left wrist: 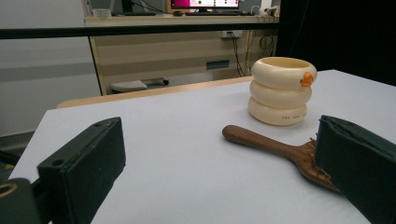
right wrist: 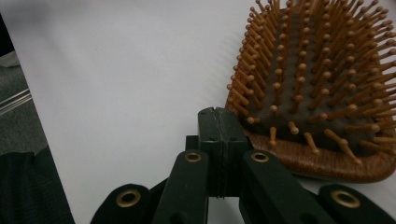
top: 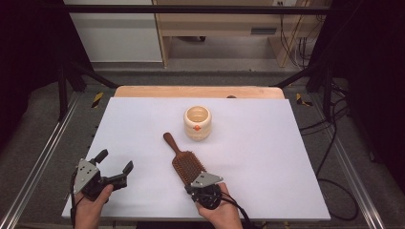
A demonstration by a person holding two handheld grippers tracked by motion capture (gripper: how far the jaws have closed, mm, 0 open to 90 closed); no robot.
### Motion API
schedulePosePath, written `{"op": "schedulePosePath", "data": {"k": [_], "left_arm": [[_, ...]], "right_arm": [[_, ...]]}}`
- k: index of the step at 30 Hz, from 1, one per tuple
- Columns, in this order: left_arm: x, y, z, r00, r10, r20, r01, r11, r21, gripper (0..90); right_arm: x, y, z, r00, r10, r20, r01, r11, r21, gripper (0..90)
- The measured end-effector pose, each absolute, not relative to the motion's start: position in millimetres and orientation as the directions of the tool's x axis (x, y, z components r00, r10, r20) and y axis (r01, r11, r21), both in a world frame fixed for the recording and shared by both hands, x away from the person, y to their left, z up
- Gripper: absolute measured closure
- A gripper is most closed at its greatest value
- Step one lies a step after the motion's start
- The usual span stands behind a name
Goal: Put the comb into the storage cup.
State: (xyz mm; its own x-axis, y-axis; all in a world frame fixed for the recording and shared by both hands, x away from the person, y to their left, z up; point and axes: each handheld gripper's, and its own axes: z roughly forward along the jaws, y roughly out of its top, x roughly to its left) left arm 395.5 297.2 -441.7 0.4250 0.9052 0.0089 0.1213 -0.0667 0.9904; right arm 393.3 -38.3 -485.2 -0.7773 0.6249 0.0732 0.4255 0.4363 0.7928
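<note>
A wooden hairbrush (top: 184, 162) lies bristles up on the white table (top: 267, 157), its handle pointing to the far left. A cream ringed cup (top: 197, 123) with an orange mark stands just beyond it. My right gripper (top: 195, 187) sits at the near end of the brush head, shut with nothing between its jaws. In the right gripper view its closed jaw tips (right wrist: 218, 122) rest beside the brush's (right wrist: 317, 84) rim. My left gripper (top: 115, 160) is open at the near left, empty. In the left gripper view the brush (left wrist: 275, 147) and cup (left wrist: 281, 91) lie ahead between the jaws of the left gripper (left wrist: 219, 182).
The table's wooden back edge (top: 198, 91) shows beyond the white sheet. Black frame bars (top: 62, 90) stand at both sides. Cables (top: 334, 143) trail on the floor to the right. A wooden desk (left wrist: 187, 51) stands behind the table.
</note>
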Motion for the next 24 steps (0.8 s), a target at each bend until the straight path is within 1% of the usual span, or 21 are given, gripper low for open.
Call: {"op": "schedulePosePath", "data": {"k": [24], "left_arm": [[396,297,-442,0.427,0.904,0.011,0.121,-0.070,0.990,2.3]], "right_arm": [[405,-67,-480,-0.733,0.677,0.068,0.454,0.412,0.790,90.0]]}}
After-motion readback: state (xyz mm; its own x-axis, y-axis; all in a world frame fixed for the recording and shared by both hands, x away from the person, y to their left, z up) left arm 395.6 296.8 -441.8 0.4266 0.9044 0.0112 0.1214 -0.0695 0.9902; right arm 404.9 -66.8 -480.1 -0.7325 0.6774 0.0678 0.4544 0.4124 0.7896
